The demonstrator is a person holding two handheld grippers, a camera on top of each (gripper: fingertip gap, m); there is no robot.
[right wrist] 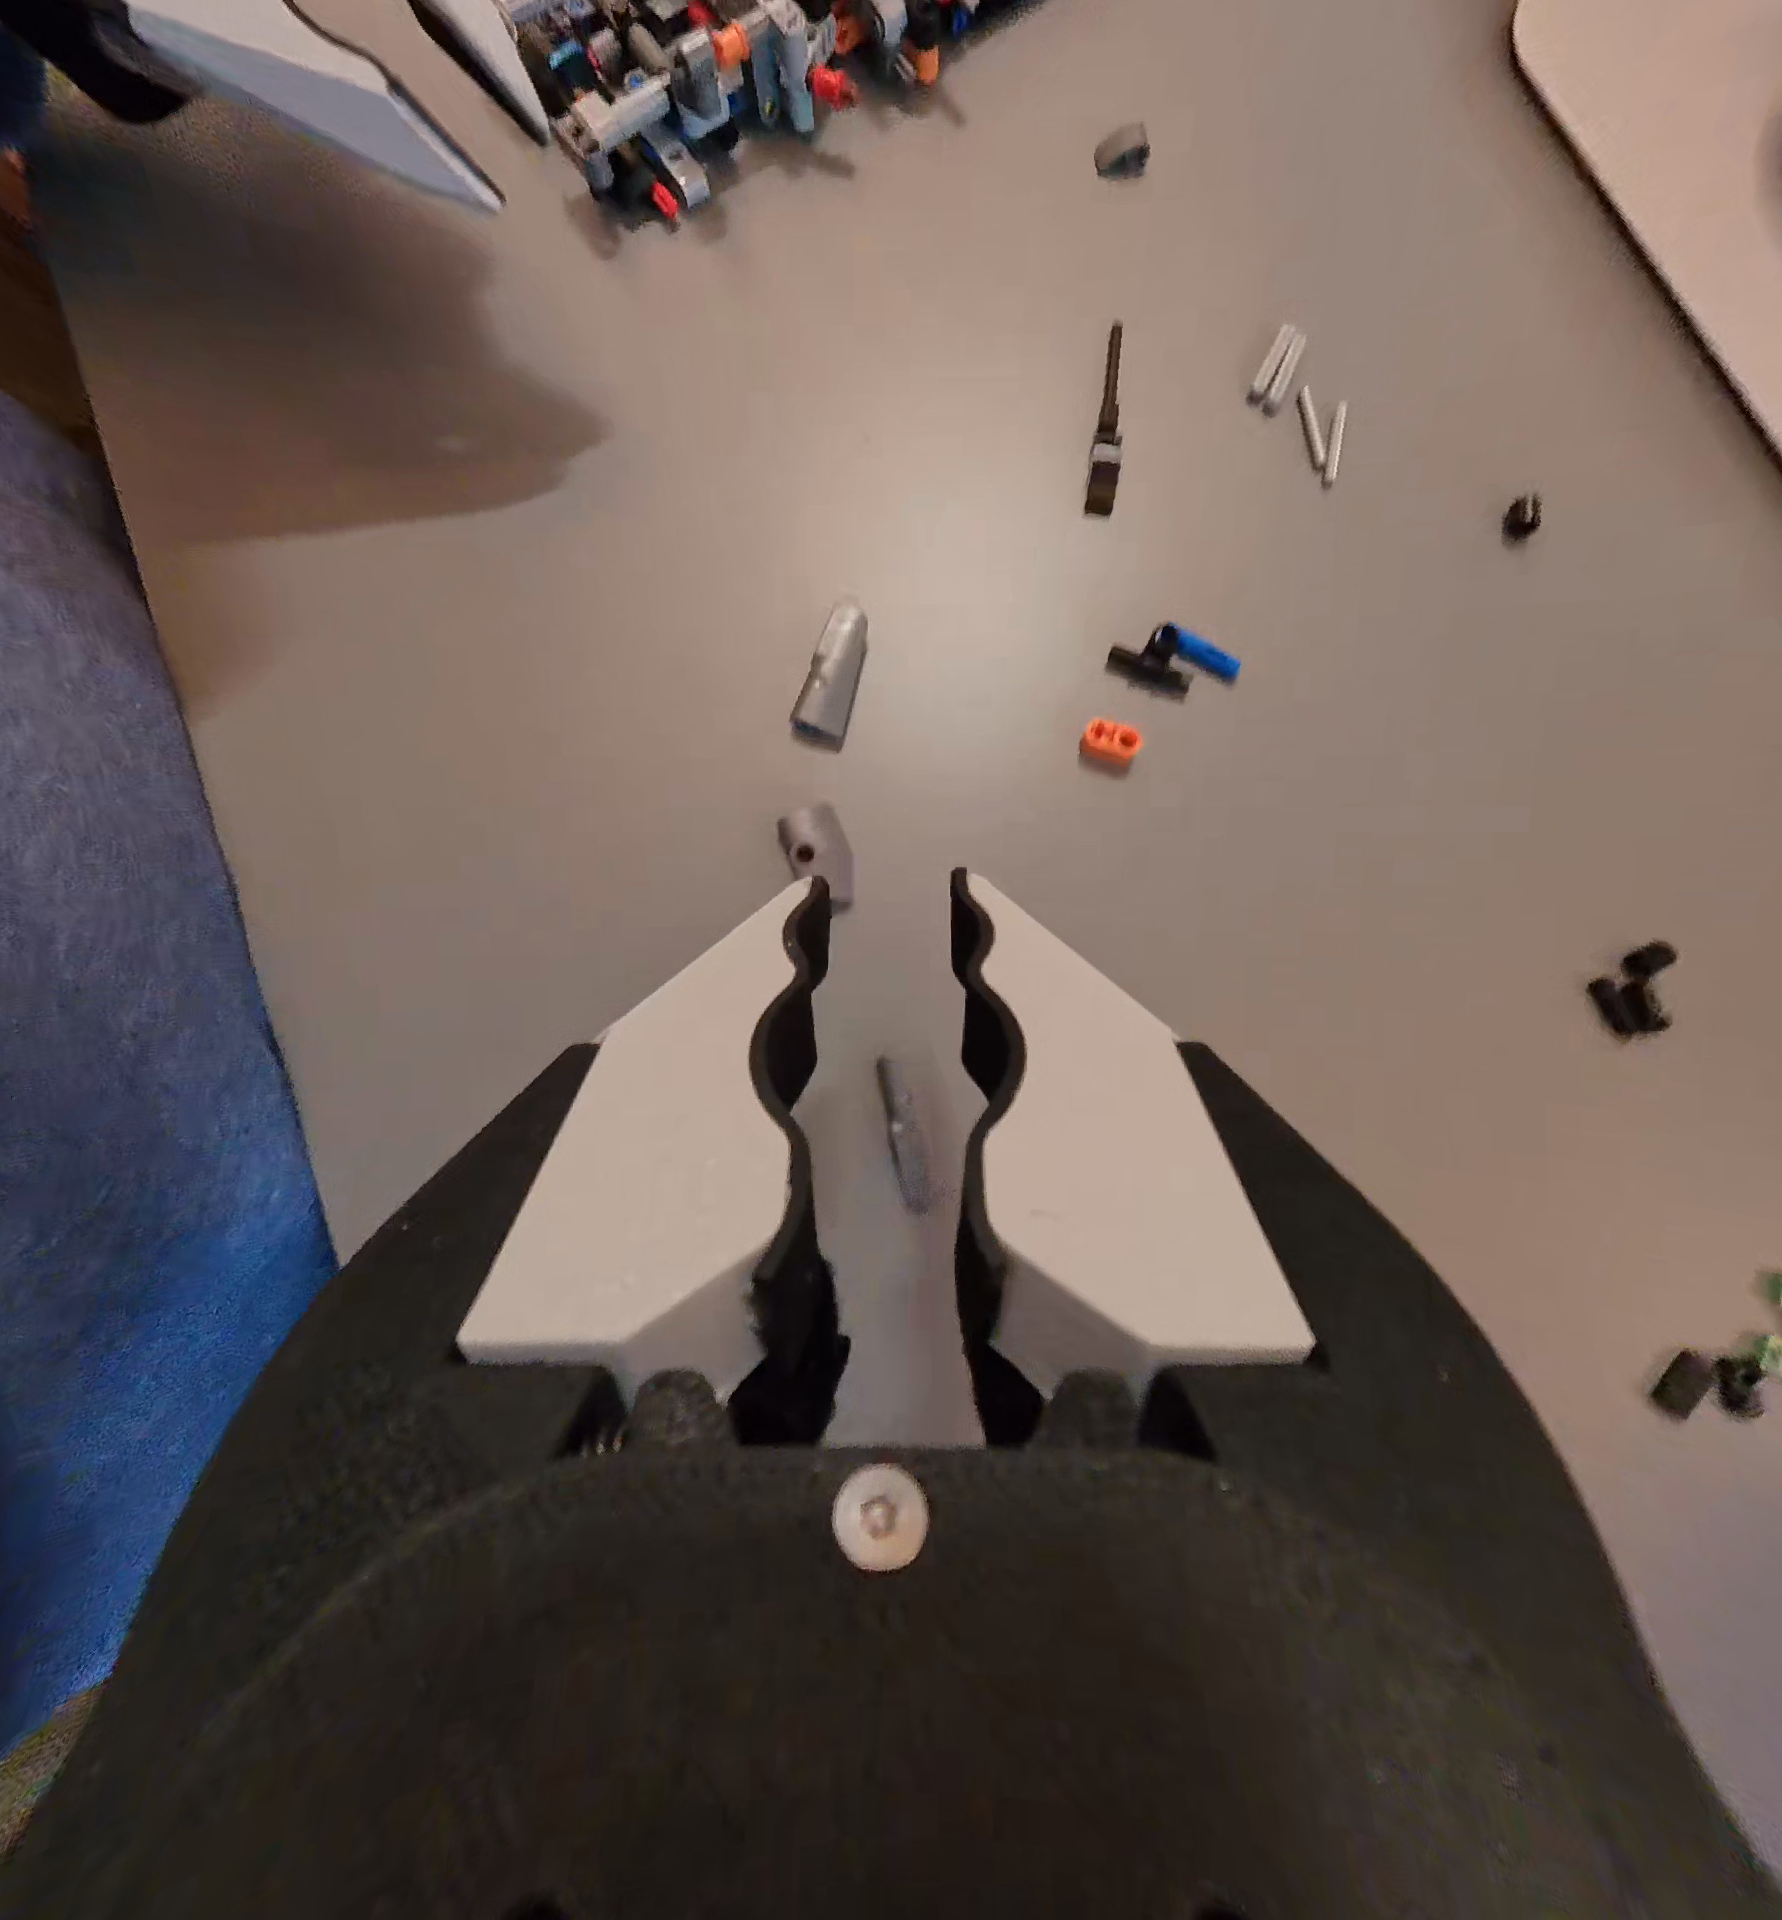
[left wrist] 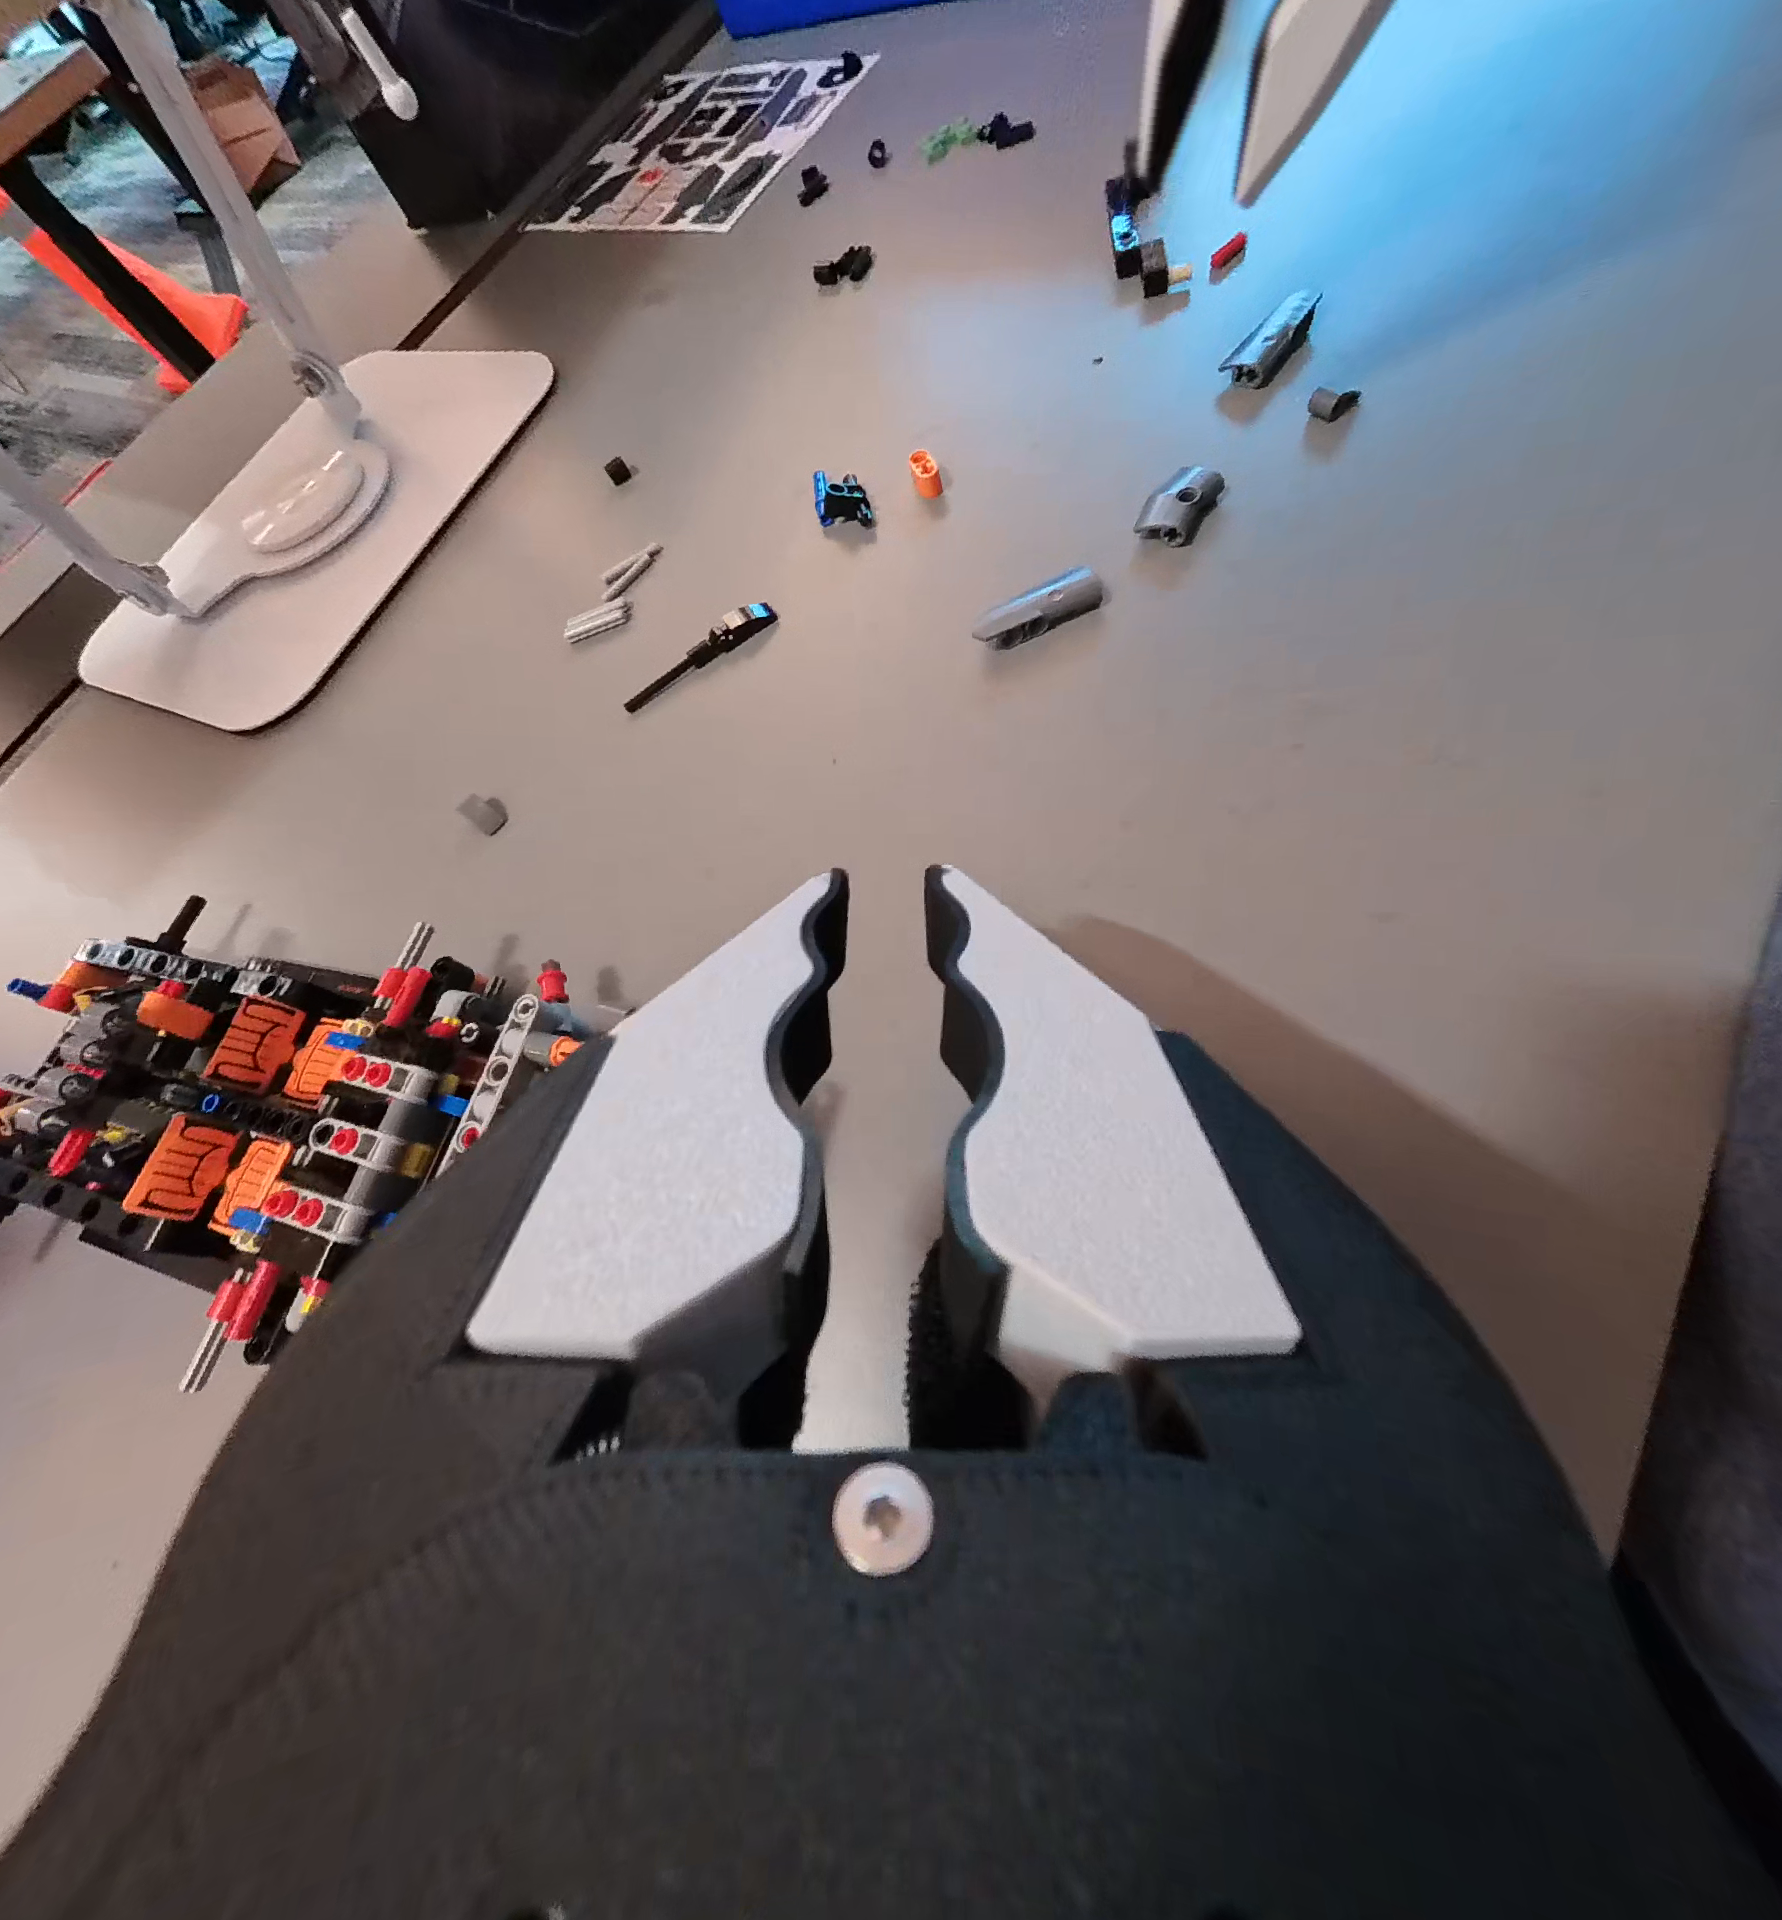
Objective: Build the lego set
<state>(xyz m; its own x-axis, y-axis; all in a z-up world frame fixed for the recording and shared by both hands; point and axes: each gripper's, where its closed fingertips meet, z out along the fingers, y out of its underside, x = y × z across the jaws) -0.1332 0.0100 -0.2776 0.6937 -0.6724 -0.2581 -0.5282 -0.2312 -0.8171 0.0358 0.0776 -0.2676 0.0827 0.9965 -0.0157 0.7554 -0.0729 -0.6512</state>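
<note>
The partly built lego model [left wrist: 232, 1101], black and grey with orange and red parts, lies on the grey table left of my left gripper [left wrist: 885, 883]. That gripper is open and empty above bare table. The model also shows at the top of the right wrist view [right wrist: 721, 83]. My right gripper [right wrist: 887, 888] is open and hovers over loose parts. A thin grey piece [right wrist: 902, 1132] shows in the gap between its fingers, touching neither. A grey angled connector [right wrist: 819, 847] lies just beyond its left fingertip.
Loose parts lie scattered: a grey panel [right wrist: 833, 675], an orange piece [right wrist: 1111, 740], a blue-and-black pin [right wrist: 1173, 660], a black axle piece [right wrist: 1105, 436], grey axles [right wrist: 1297, 405]. A lamp base [left wrist: 315, 520] stands at the left. A sticker sheet [left wrist: 710, 135] lies at the far edge. Some 20 centimeters of space lies between my two pairs of fingers. The left gripper is farther from the grey angled connector [right wrist: 819, 847], some 15 centimeters, than the right, some 6 centimeters. The left camera catches it too, in the left wrist view [left wrist: 1171, 486].
</note>
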